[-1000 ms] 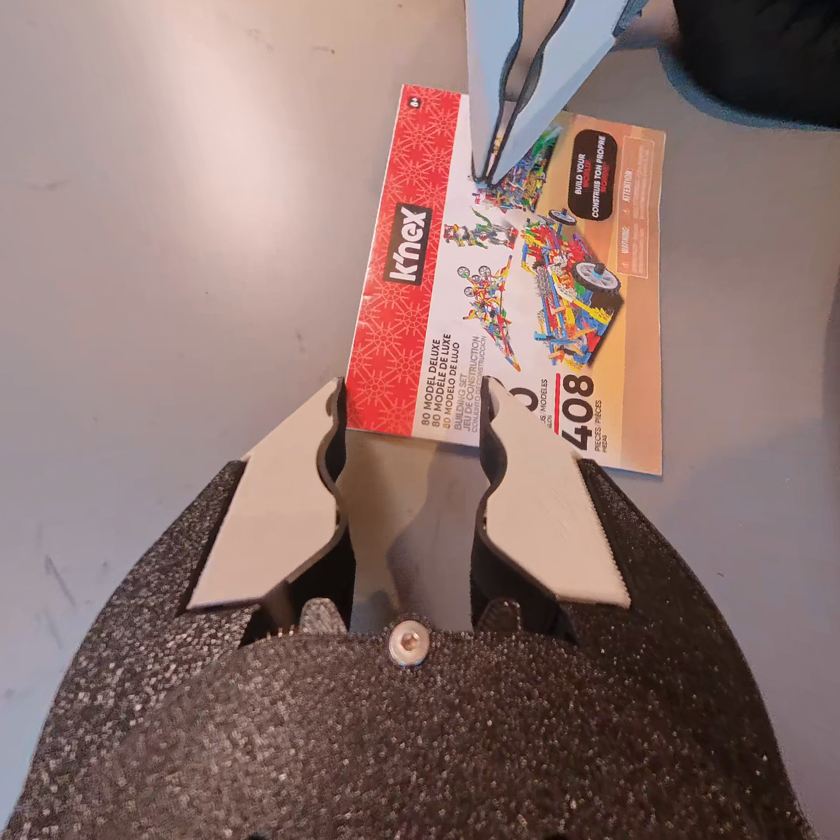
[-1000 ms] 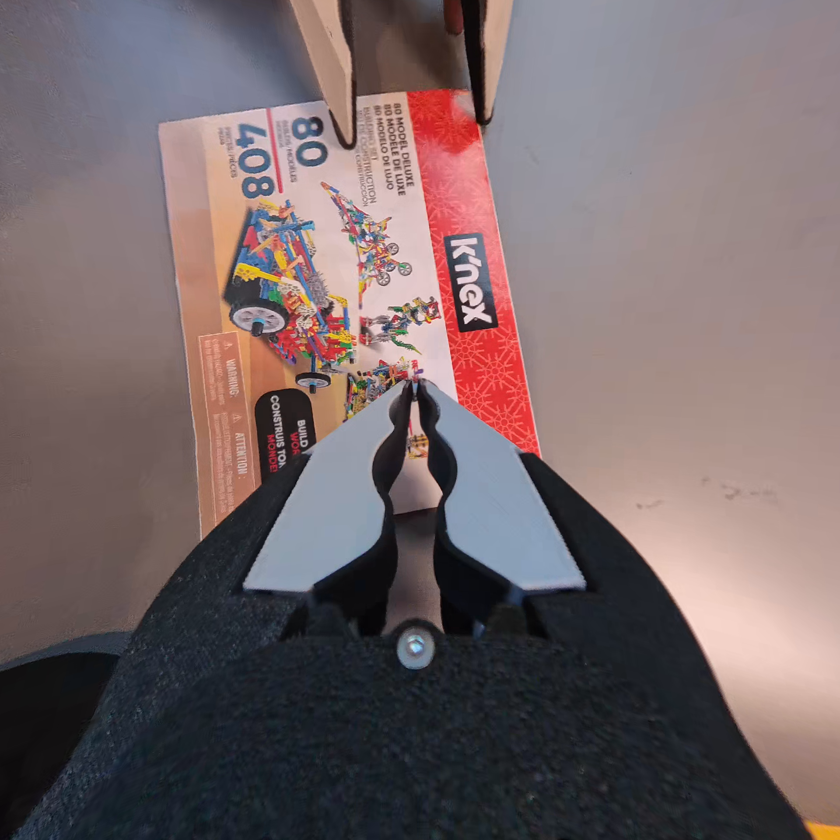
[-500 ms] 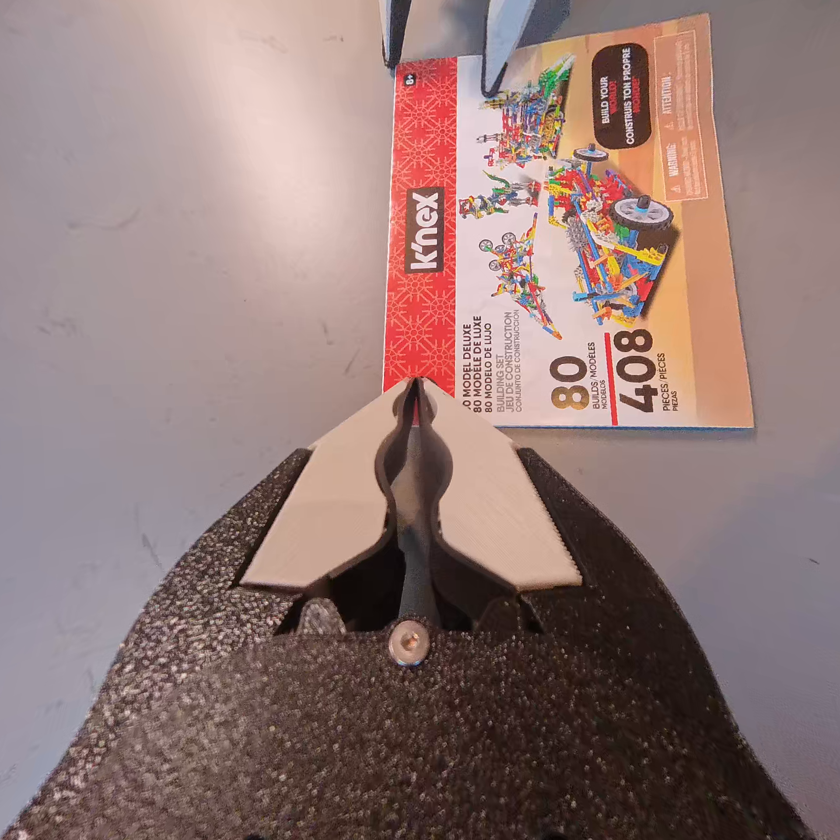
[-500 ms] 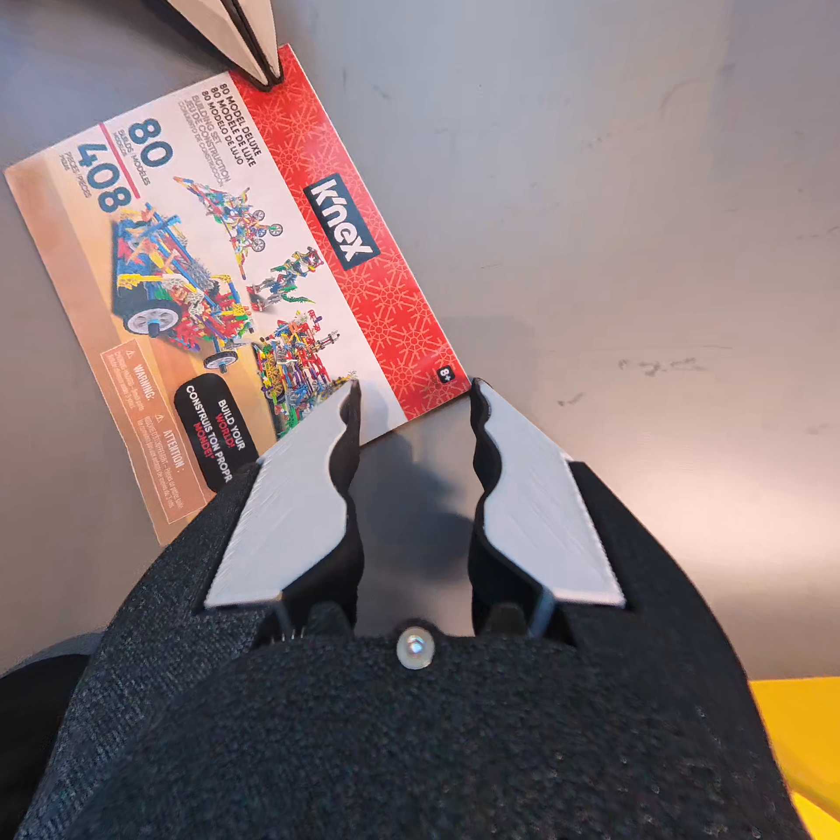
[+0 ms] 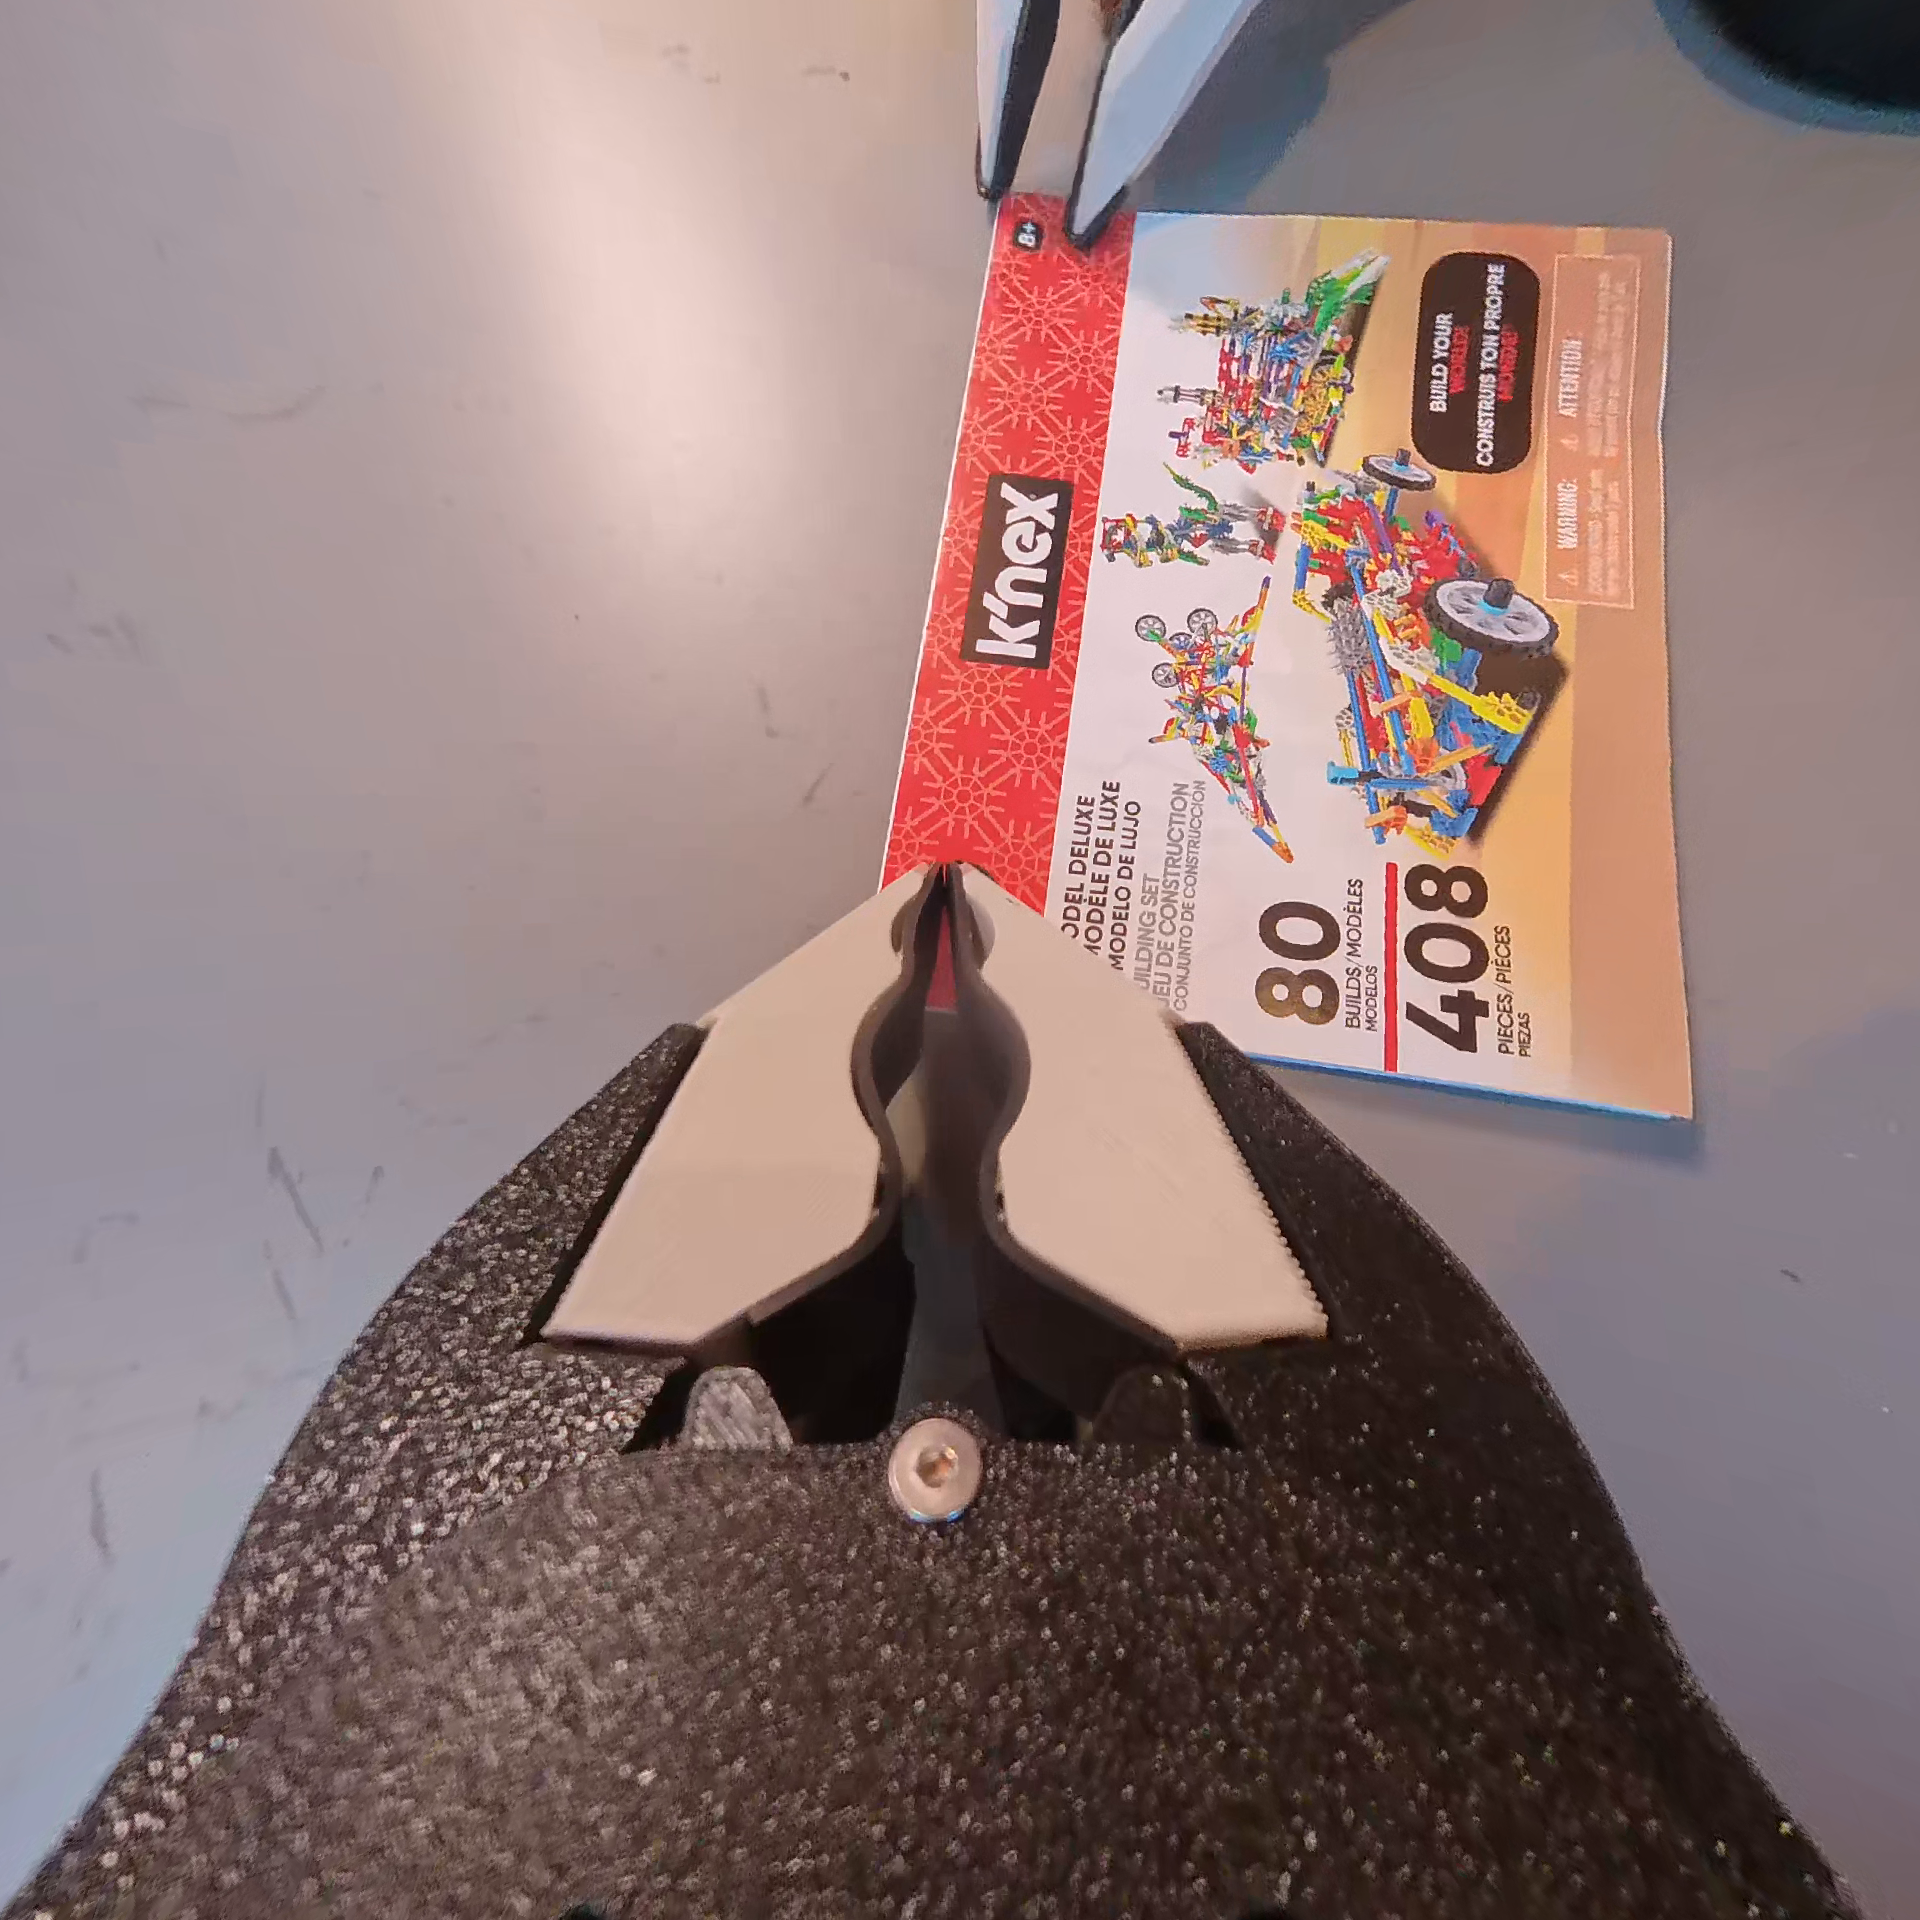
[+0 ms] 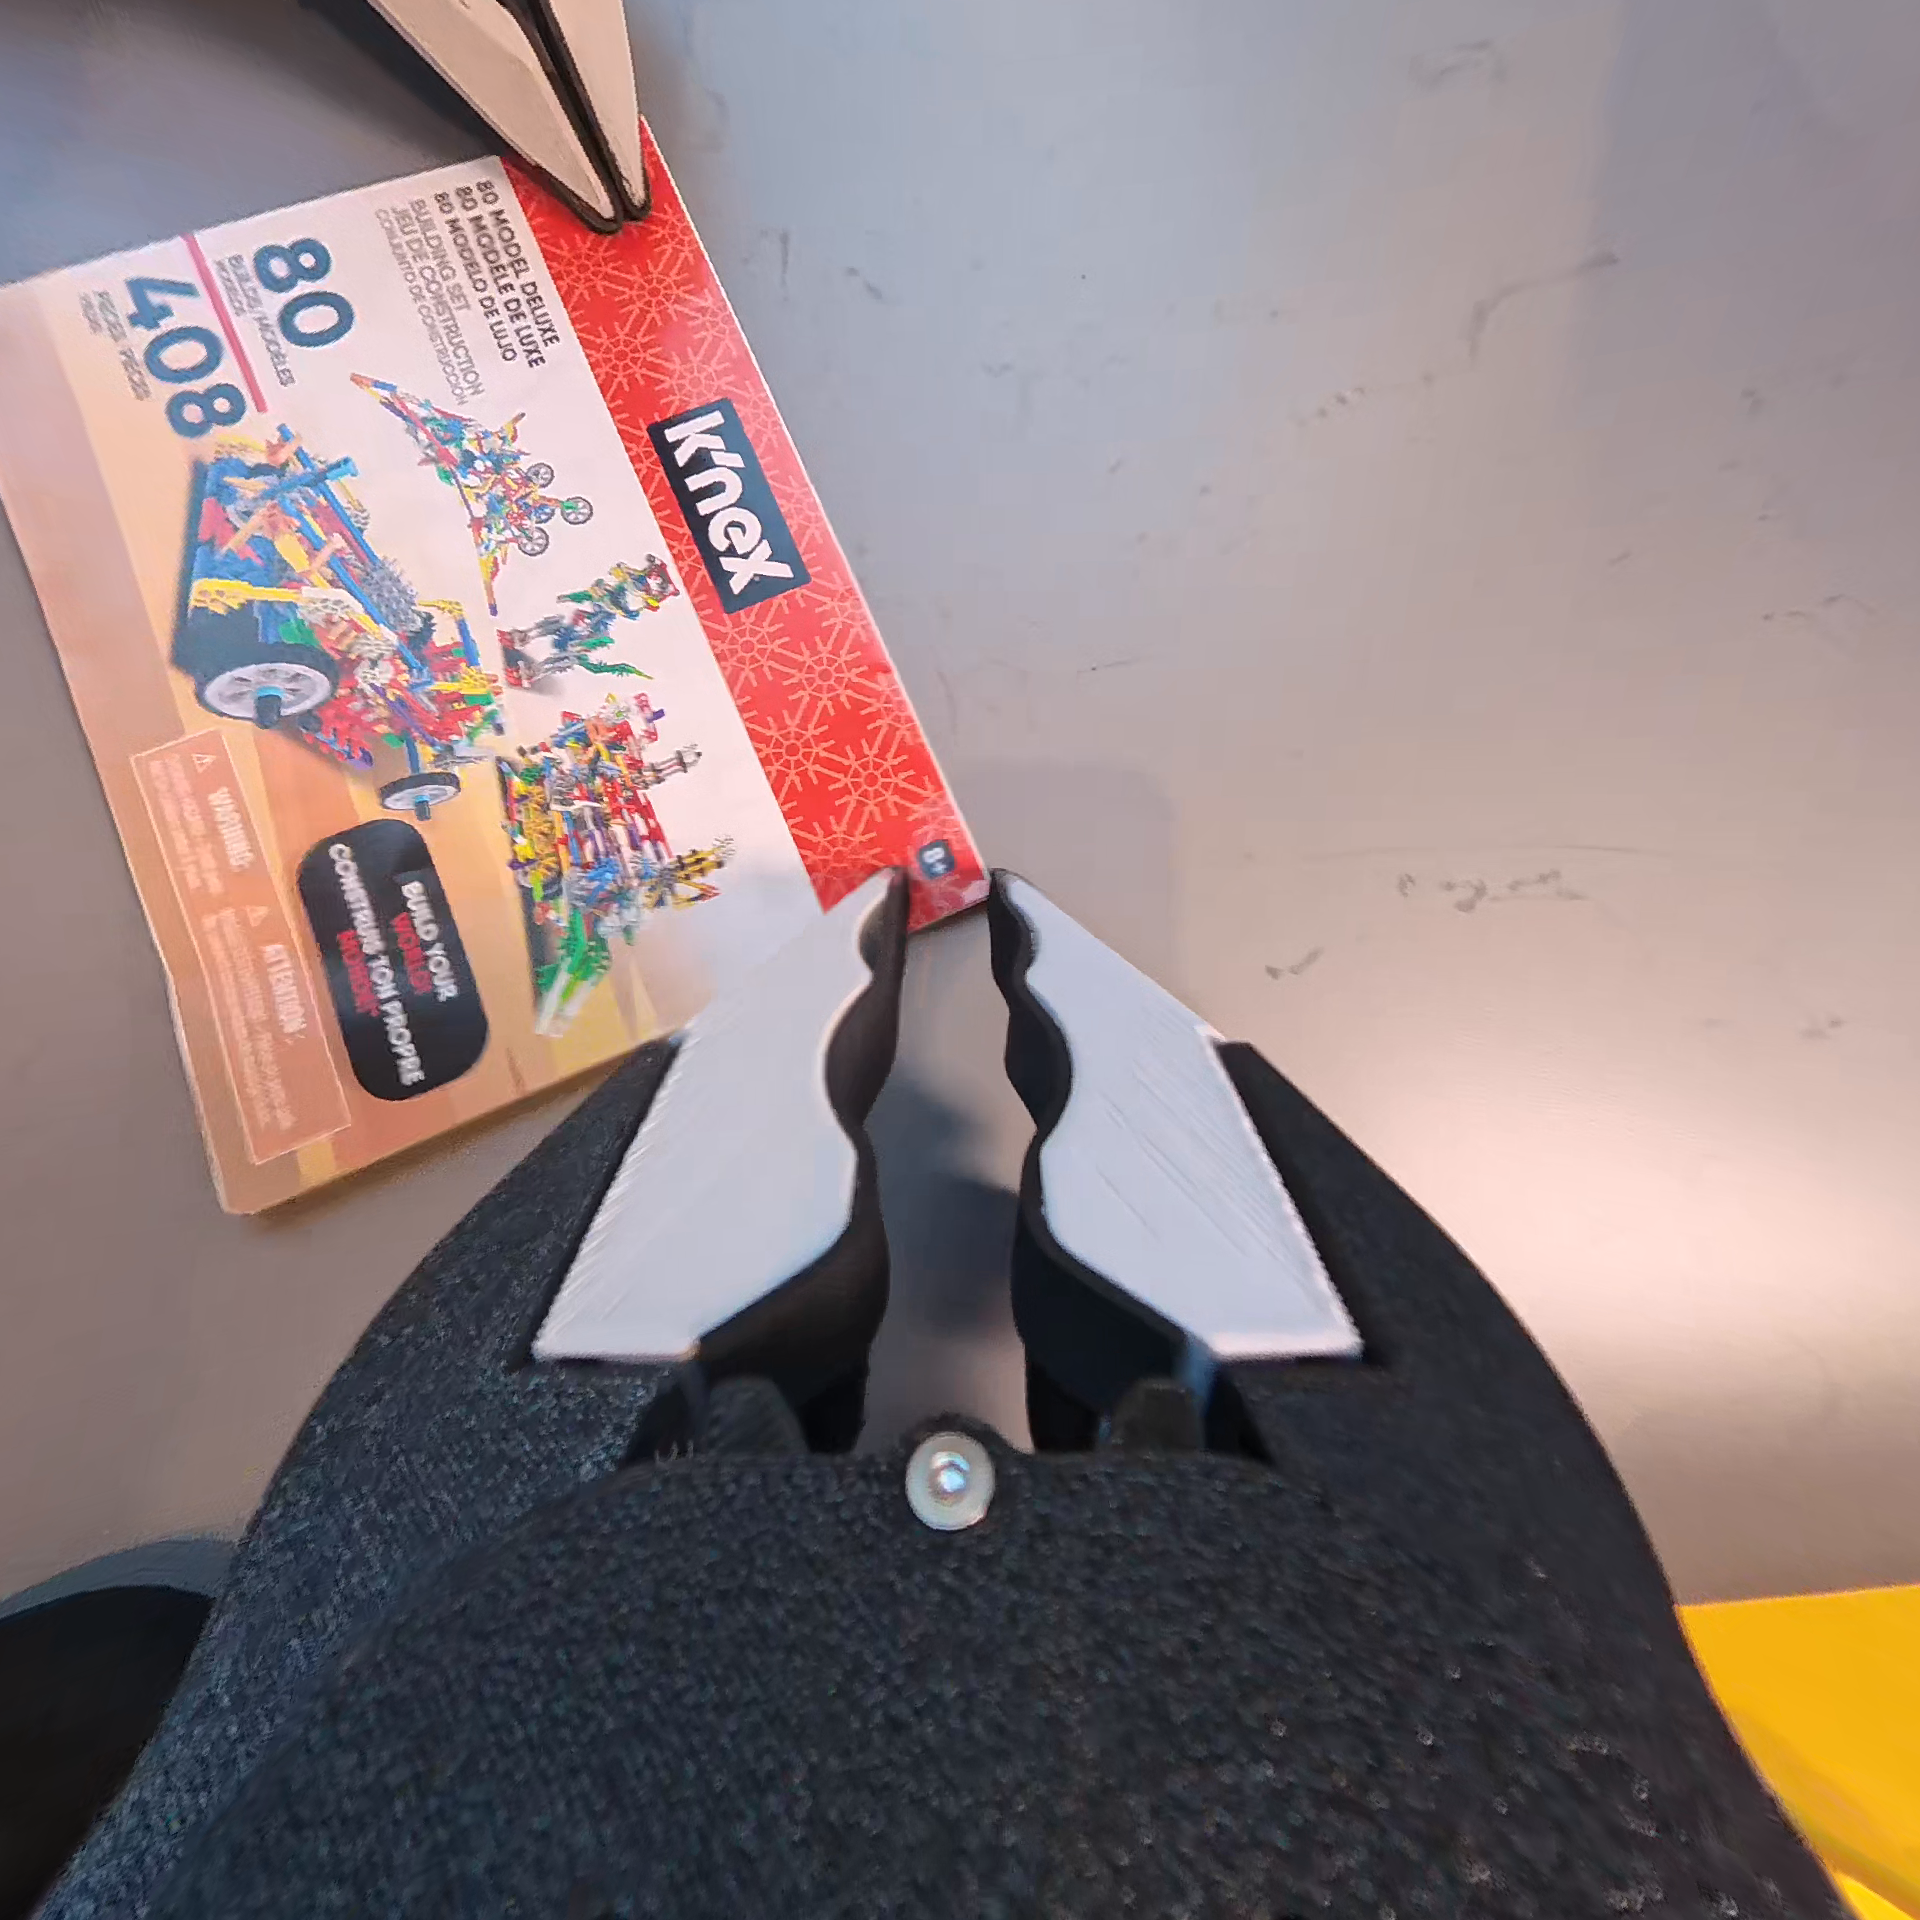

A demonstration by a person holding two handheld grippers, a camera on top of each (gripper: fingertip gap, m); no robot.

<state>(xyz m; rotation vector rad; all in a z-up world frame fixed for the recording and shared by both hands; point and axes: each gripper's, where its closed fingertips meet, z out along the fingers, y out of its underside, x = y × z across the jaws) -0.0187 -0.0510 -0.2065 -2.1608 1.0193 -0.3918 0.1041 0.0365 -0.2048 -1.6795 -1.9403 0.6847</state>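
A building-set instruction booklet with a red strip along one edge lies flat on the grey table. My left gripper is shut, and its tips rest on the near corner of the red strip. In the right wrist view the booklet lies to the left. My right gripper is open with a narrow gap, and the booklet's other red corner sits between its tips. Each gripper shows in the other's view: the right gripper at the far corner, the left gripper at the top.
A yellow object lies at the lower right of the right wrist view. A dark object sits at the top right of the left wrist view, and another dark shape at the right view's lower left. The tips of one gripper are about 15 cm away from the tips of the other.
My left gripper closed, then slid forward onto the booklet's red corner. My right gripper left the booklet's middle, opened, moved to the other red corner and has narrowed its gap.
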